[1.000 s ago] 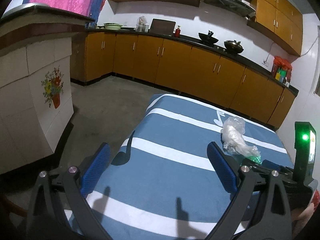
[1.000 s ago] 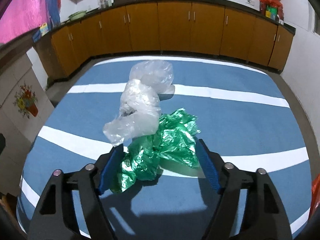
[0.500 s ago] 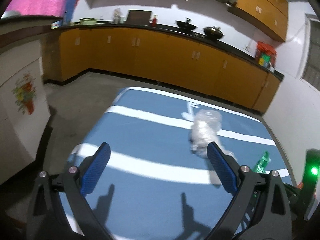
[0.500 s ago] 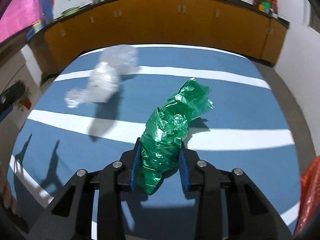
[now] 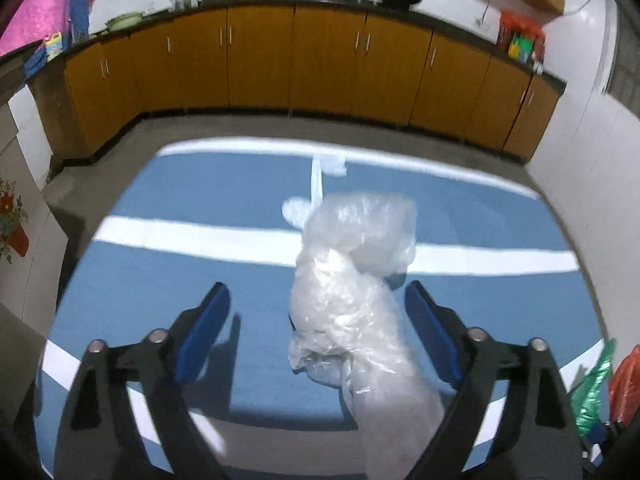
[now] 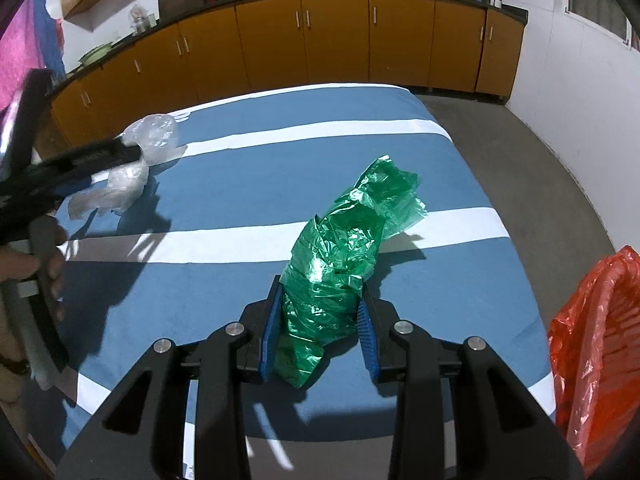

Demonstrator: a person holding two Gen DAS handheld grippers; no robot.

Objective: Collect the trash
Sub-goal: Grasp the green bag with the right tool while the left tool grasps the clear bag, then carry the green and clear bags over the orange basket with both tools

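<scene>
Blue-and-white striped cloth (image 6: 224, 264) covers the table, a soft bed for the trash. At its right edge stands an orange-lined bin (image 6: 596, 344), probably where the trash is headed. The right gripper (image 6: 318, 342) pinches the crumpled green bag (image 6: 344, 256), jaws narrow, firmly enough to carry it. The left gripper (image 5: 316, 340) straddles the clear plastic bag (image 5: 352, 280), jaws closing but pads not yet pressing.
</scene>
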